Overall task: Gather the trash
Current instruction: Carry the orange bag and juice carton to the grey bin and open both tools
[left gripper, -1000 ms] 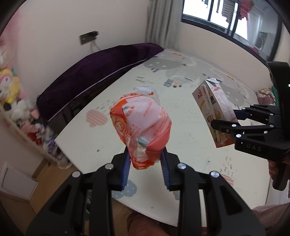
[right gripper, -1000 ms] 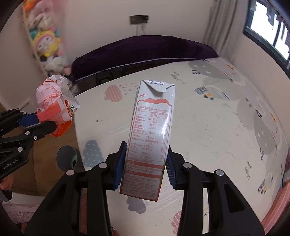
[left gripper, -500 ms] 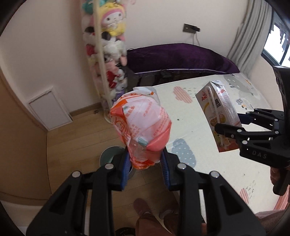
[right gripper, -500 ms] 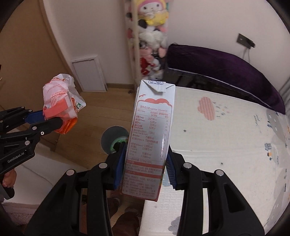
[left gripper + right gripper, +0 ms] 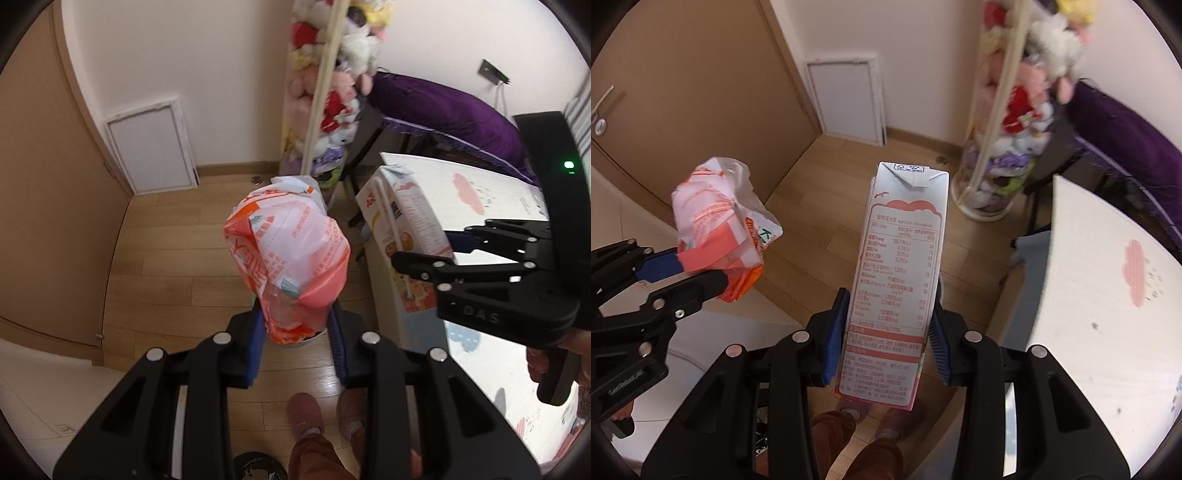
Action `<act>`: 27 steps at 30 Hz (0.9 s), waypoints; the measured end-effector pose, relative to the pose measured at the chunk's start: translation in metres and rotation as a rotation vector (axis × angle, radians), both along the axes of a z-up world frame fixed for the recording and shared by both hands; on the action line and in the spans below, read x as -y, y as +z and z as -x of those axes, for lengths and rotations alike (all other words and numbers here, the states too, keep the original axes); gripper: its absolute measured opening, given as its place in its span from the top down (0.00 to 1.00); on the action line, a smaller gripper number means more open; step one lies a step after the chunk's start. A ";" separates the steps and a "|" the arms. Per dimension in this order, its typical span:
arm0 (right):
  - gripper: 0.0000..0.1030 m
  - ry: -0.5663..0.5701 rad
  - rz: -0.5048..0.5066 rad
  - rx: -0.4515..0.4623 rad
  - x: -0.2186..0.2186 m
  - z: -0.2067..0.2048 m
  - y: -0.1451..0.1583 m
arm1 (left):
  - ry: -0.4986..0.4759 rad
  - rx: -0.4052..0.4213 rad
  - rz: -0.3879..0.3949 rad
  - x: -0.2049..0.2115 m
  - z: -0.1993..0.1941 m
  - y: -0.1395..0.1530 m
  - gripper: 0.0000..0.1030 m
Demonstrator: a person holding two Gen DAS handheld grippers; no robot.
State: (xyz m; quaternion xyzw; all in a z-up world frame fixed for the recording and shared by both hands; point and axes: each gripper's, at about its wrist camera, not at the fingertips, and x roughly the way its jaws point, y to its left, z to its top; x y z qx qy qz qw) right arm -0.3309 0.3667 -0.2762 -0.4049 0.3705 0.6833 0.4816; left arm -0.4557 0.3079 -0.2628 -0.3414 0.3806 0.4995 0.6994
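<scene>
Both grippers are now swinging from table to floor: left gripper (image 5: 297, 332) clamping the bag (image 5: 288, 258), right gripper (image 5: 886, 332) clamping the carton (image 5: 897, 273), nearing disposal.

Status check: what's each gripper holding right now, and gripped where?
Left gripper pinches the crumpled orange-white wrapper at its lower end. Right gripper clamps the milk carton by its lower side panels.
</scene>
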 end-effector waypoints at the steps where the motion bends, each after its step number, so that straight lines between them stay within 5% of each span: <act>1: 0.62 0.015 0.015 0.002 -0.011 0.003 -0.017 | 0.015 0.002 0.006 -0.005 0.003 -0.011 0.70; 5: 0.58 0.047 0.038 0.009 -0.038 0.017 -0.072 | 0.054 0.005 0.026 -0.015 0.011 -0.047 0.70; 7: 0.37 0.054 0.046 -0.003 -0.050 0.018 -0.091 | 0.061 -0.001 0.037 -0.022 0.011 -0.062 0.70; 8: 0.36 0.056 0.045 0.001 -0.054 0.018 -0.099 | 0.062 -0.003 0.042 -0.026 0.010 -0.070 0.70; 19: 0.35 0.048 0.077 0.049 -0.073 -0.015 -0.127 | 0.022 -0.020 0.084 -0.064 -0.010 -0.122 0.69; 22: 0.36 0.046 0.077 0.064 -0.076 -0.024 -0.130 | 0.022 -0.006 0.098 -0.071 -0.017 -0.131 0.63; 25: 0.35 0.030 0.082 0.065 -0.081 -0.033 -0.133 | 0.038 0.006 0.127 -0.079 -0.021 -0.139 0.36; 27: 0.35 0.016 0.082 0.069 -0.082 -0.038 -0.132 | 0.032 -0.003 0.128 -0.081 -0.026 -0.141 0.33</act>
